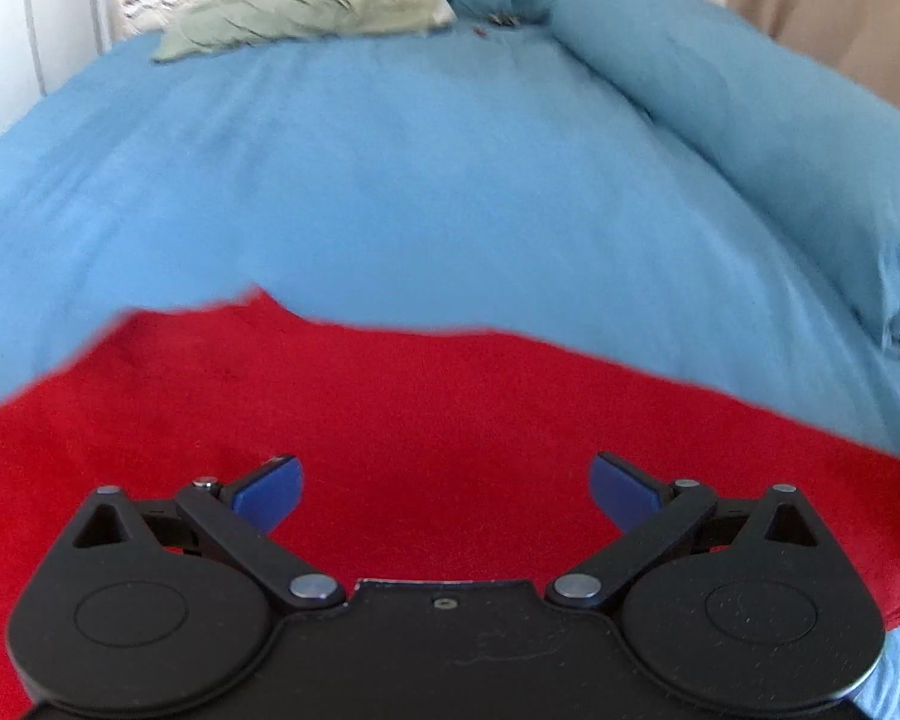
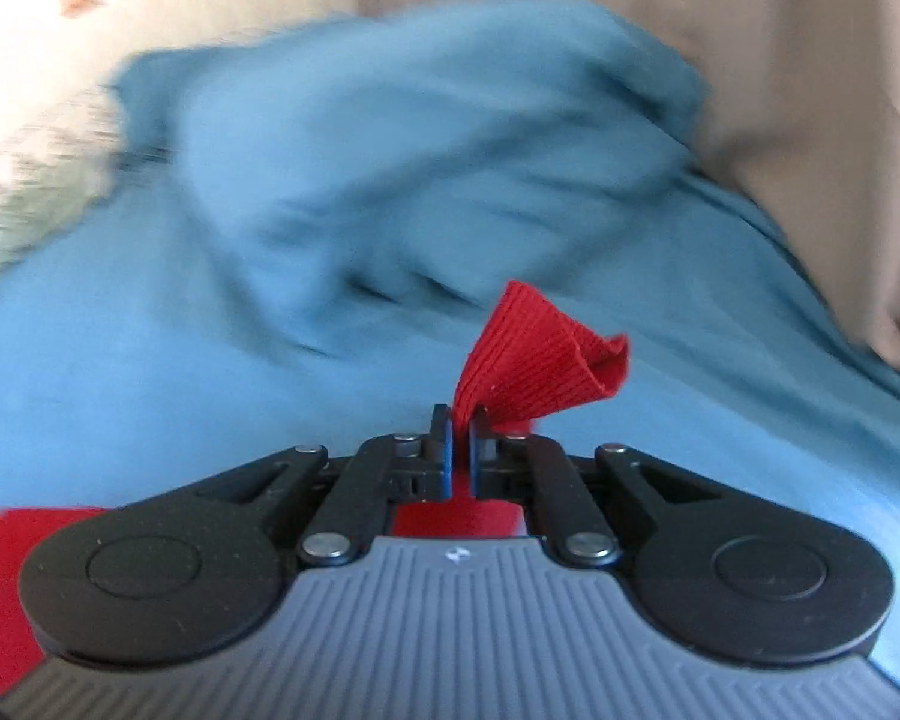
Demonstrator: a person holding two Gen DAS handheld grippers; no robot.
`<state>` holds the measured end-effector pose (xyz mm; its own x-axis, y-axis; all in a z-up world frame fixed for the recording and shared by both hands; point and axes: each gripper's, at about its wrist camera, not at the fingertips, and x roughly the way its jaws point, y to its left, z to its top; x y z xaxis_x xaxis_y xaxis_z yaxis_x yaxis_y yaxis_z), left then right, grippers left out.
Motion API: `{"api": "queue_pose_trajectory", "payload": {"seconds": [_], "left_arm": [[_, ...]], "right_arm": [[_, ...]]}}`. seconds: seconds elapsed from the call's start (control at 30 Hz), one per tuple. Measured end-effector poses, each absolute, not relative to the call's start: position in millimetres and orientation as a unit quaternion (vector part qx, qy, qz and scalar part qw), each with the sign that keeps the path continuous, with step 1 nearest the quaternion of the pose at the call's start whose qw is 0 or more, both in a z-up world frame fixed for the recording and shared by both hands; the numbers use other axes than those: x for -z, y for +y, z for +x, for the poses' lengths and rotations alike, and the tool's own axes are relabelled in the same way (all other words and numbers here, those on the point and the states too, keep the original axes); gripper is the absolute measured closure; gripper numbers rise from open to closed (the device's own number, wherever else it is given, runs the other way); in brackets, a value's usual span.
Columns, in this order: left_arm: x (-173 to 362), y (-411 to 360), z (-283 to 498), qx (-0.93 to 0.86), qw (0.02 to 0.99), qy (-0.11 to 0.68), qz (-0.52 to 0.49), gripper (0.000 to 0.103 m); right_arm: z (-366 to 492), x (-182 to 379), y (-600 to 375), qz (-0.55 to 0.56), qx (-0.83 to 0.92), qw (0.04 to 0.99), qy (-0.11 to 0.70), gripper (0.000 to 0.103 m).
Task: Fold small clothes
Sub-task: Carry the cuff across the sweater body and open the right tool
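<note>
Red garment (image 1: 426, 420) under the spread left hand-held gripper (image 1: 447, 492) (ribbed edge pinched by right hand-held gripper (image 2: 462, 450)).

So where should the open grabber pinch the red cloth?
Probably at the far edge of the red cloth, where it ends on the blue bedspread. The left gripper hangs over the flat middle with its jaws wide; flat cloth gives nothing to pinch. Come in from above, one jaw slipping under the edge. The right gripper already pinches a ribbed end.
</note>
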<state>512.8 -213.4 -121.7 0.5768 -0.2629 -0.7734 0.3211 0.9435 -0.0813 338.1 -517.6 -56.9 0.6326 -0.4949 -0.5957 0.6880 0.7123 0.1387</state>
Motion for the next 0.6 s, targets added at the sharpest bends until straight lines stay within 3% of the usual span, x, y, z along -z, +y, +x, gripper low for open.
{"api": "queue_pose_trajectory", "payload": {"seconds": [0.3, 0.6], "left_arm": [[67.4, -75.3, 520.1, 0.123, 0.906, 0.405, -0.01, 0.0], [85.5, 57.6, 506.7, 0.04, 0.909, 0.411, -0.052, 0.0]], "right_arm": [[447.3, 6.9, -347.4, 0.173, 0.091, 0.95, 0.243, 0.083], [484.4, 100.2, -176.3, 0.102, -0.068, 0.93, 0.347, 0.083]]}}
